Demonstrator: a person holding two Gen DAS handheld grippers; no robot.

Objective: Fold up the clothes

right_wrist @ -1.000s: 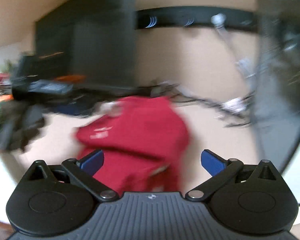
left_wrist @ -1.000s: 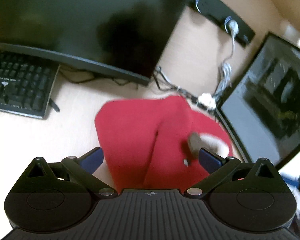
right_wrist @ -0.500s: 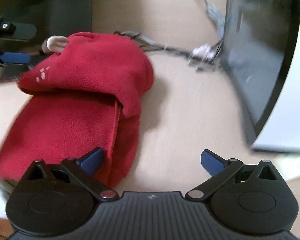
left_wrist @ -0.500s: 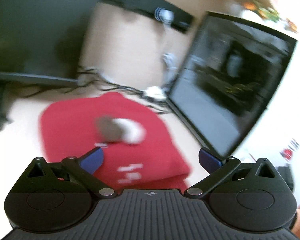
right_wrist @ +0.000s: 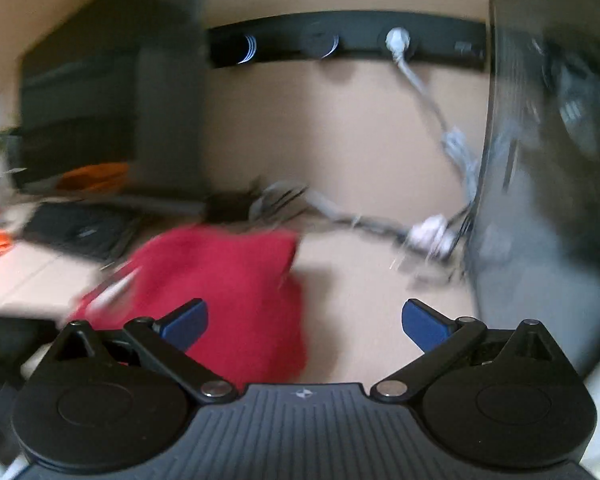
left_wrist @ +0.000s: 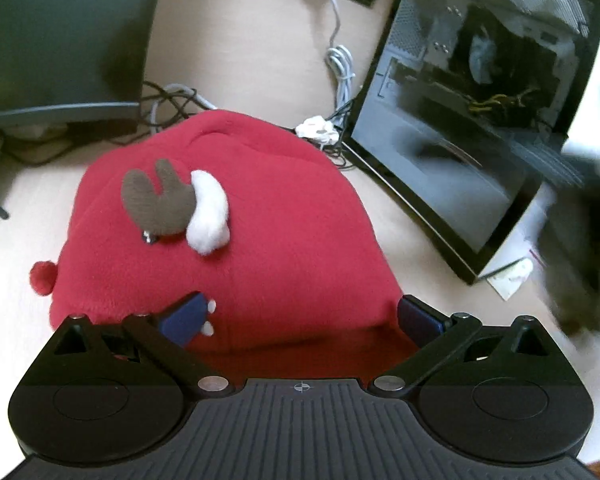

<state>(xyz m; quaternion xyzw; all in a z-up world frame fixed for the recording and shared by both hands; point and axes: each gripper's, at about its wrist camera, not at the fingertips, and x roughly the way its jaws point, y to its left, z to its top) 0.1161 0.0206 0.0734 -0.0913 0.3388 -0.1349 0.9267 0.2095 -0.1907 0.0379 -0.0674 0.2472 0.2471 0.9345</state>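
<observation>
I am hovering my left gripper [left_wrist: 300, 314], fingers spread and empty, over the near edge of the red fleece garment [left_wrist: 260, 248], seemingly to check the fold. The garment is lying bundled at centre on the tabletop [left_wrist: 32, 200], brown antler [left_wrist: 156, 200] and white ear [left_wrist: 210, 212] uppermost, a monitor [left_wrist: 472, 112] at 2 o'clock. My right gripper [right_wrist: 302, 320] is likewise gaping, the garment blurred at its 10 o'clock.

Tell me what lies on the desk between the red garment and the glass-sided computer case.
In the left wrist view, a white plug and tangled cables lie between the red garment and the computer case; nearer the camera, that stretch of desk is bare.
</observation>
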